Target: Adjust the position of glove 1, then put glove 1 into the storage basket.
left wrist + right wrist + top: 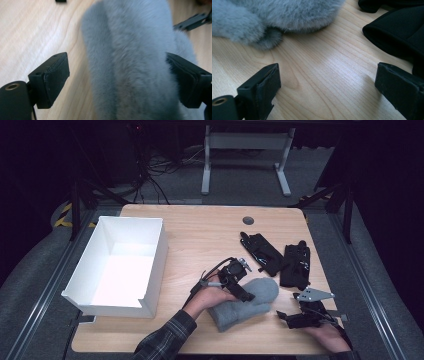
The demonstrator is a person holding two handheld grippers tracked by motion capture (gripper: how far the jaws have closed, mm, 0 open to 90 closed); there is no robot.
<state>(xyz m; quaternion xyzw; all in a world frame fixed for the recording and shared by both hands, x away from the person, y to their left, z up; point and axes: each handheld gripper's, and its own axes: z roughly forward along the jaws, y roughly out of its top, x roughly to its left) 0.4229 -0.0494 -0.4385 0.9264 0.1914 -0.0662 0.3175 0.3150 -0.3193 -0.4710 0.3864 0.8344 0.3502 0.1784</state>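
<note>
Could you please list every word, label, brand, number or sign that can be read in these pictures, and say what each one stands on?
None: no readable text on the grey mitten, the two black gloves, the white box, the table or the left gripper and right gripper.
Yellow-black hazard stripes mark the floor; they are a pattern, not words.

At frame centre, the left hand-held gripper (245, 296) hovered over a grey mitten (250, 304); a white box (120, 265) sat left on the desk (200, 235).
</note>
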